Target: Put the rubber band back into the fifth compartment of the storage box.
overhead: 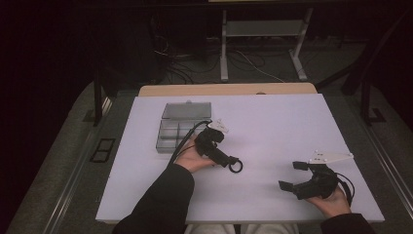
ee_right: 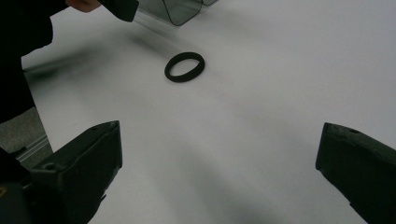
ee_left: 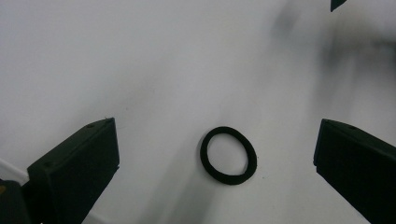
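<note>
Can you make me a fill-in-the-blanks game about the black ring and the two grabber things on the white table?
1. The black rubber ring lies flat on the white table, between the open jaws of the ____ gripper.
2. The right gripper has its jaws ____ and holds nothing.
3. The clear plastic compartment box sits with its lid ____.
4. The shape of the black rubber thing is a ____.

Missing words: left; open; open; ring
</note>
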`<act>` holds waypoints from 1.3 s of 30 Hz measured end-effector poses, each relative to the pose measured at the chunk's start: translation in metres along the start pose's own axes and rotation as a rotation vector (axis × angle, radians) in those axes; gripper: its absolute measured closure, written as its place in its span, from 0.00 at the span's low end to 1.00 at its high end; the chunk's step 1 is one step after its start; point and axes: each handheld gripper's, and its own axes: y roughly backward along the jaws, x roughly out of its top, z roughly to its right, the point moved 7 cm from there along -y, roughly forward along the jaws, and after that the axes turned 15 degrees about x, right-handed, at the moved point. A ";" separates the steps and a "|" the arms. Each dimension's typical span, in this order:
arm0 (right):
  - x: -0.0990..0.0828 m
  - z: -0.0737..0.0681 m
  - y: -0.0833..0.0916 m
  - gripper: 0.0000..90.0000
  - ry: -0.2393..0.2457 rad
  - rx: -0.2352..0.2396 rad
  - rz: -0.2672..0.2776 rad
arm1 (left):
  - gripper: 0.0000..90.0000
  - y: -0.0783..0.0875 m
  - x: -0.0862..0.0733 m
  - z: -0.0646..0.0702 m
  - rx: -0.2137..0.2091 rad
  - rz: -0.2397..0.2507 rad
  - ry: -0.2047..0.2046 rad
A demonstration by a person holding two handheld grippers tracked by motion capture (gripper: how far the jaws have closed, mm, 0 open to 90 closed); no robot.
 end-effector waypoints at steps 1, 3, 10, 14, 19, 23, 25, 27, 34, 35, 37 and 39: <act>0.000 0.000 0.000 0.00 0.002 0.000 0.001 | 0.00 -0.001 0.000 0.000 -0.003 -0.002 0.003; 0.000 0.000 0.000 0.00 0.001 0.002 0.000 | 0.00 -0.005 -0.001 0.001 -0.003 -0.007 0.006; 0.000 -0.001 -0.001 0.00 -0.003 0.004 0.000 | 0.02 -0.011 -0.003 0.002 0.004 -0.032 0.007; 0.000 -0.001 -0.001 0.00 -0.002 0.005 0.000 | 0.06 -0.014 -0.004 0.003 0.006 -0.047 -0.014; 0.000 -0.001 -0.001 0.00 -0.002 0.006 0.000 | 0.13 -0.016 -0.005 0.005 -0.002 -0.058 -0.026; 0.000 -0.001 -0.001 0.00 -0.003 0.008 -0.004 | 0.18 -0.018 -0.006 0.005 -0.010 -0.070 -0.029; 0.000 -0.001 -0.002 0.00 -0.003 0.009 -0.004 | 0.21 -0.019 -0.008 0.006 -0.011 -0.084 -0.031; 0.000 -0.002 -0.002 0.00 -0.002 0.009 -0.005 | 0.25 -0.020 -0.008 0.008 -0.011 -0.088 -0.027; 0.000 -0.002 -0.002 0.00 0.001 0.012 -0.007 | 0.39 -0.025 -0.008 0.010 -0.009 -0.082 -0.049; 0.000 -0.002 -0.002 0.00 0.001 0.012 -0.009 | 0.41 -0.026 -0.008 0.010 -0.008 -0.086 -0.046; -0.001 -0.002 -0.003 0.00 0.001 0.011 -0.010 | 0.44 -0.028 -0.009 0.009 -0.006 -0.090 -0.058; -0.001 -0.002 -0.003 0.00 0.002 0.012 -0.012 | 0.48 -0.029 -0.010 0.010 -0.004 -0.097 -0.056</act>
